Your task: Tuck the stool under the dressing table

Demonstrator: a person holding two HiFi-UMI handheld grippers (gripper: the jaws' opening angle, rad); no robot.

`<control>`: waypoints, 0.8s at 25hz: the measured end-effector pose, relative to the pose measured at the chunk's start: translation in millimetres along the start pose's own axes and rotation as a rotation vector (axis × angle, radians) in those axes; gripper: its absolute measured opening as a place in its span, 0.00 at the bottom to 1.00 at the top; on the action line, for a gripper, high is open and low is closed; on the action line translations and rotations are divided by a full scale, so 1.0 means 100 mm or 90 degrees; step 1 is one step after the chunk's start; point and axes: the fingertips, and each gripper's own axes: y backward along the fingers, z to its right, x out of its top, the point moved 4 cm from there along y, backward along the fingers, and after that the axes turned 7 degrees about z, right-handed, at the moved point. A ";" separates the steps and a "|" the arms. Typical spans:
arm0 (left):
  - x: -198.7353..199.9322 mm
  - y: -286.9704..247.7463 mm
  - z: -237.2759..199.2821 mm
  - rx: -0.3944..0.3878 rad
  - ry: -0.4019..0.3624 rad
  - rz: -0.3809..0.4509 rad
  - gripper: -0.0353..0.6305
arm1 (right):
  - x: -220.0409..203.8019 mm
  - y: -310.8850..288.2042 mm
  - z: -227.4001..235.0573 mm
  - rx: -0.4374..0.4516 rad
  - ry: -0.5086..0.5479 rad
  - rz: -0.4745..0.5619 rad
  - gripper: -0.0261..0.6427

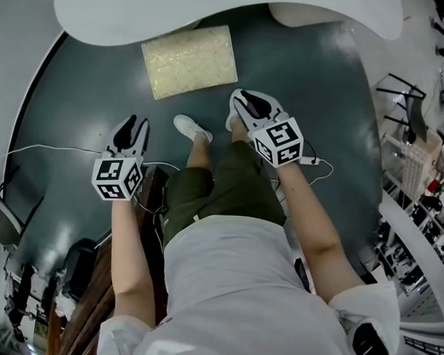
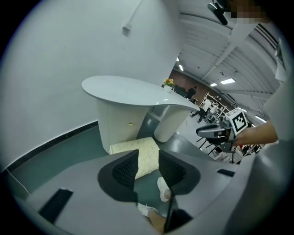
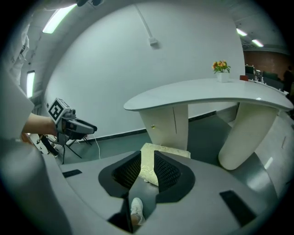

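Seen from the head view, looking steeply down: at the bottom of the frame a person (image 1: 233,283) in a pale top and dark green shorts stands with both forearms stretched forward. The left gripper (image 1: 131,128) is at centre left and the right gripper (image 1: 252,103) at centre right, a little higher in the frame. Each gripper view shows its own black ribbed jaws standing a short way apart with nothing between them; only floor and stool show through the gaps. A white shoe (image 1: 191,127) is planted on the dark teal floor (image 1: 319,89) between the two grippers.

Beyond the grippers, at upper centre, sits the stool (image 1: 190,61), a square cream cushioned seat. It is apart from both grippers and nothing touches it. Farthest away, along the top edge of the frame, curves the white top of the dressing table (image 1: 126,20).

Nearly all of the seat lies out on open floor in front of the table. Its far edge may just reach under the rim, though the wide lens makes that hard to judge.

As I judge it, the task has barely begun. The grippers have still to reach the stool, take hold of it or press against it, and slide it in beneath the table top
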 end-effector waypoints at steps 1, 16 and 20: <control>-0.07 -0.09 -0.02 0.002 0.003 -0.011 0.26 | -0.08 -0.06 0.10 -0.006 -0.002 -0.007 0.19; -1.18 -1.21 -0.38 0.050 -0.008 -0.142 0.41 | -1.20 -0.98 0.92 0.025 -0.009 -0.117 0.39; -1.51 -1.46 -0.54 0.064 0.010 -0.174 0.45 | -1.54 -1.21 1.07 0.036 -0.006 -0.152 0.44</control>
